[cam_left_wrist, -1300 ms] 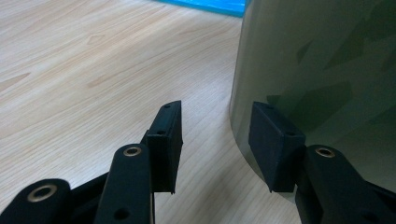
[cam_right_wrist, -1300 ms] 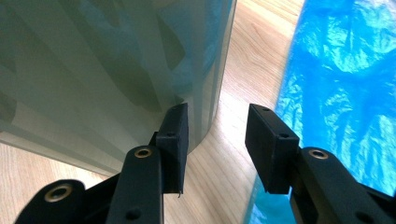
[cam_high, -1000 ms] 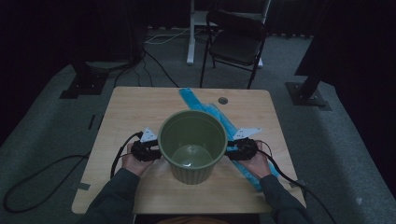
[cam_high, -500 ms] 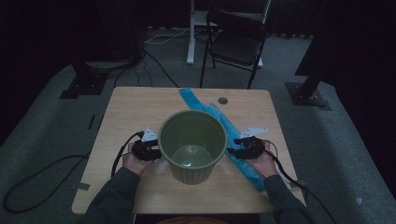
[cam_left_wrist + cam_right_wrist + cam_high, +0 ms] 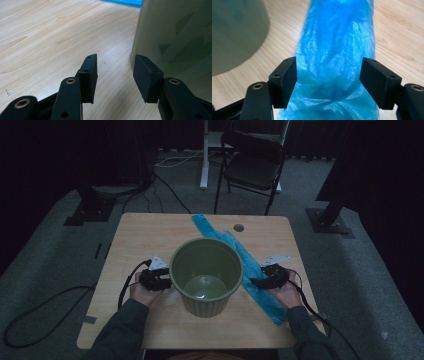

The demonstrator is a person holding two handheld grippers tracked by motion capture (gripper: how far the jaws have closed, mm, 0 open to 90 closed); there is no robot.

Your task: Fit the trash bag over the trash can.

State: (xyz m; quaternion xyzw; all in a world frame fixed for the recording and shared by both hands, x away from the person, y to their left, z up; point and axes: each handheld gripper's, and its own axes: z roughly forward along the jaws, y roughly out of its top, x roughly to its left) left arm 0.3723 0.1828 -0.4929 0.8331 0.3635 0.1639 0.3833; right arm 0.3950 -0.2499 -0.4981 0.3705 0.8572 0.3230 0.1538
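- Bin is standing upright at counter centre, over a blue bag running from 12 to 5 o'clock.
- Left gripper is sitting at the bin's 9 o'clock, jaws apart, one pad against or just beside the wall; contact unclear.
- Right gripper is at 3 o'clock, clear of the bin; jaws have just been opening and are straddling the bag, not pressing it.
- Judgement: bin released on the right; bag pickup is beginning. Next move calls for lowering and closing on the film.
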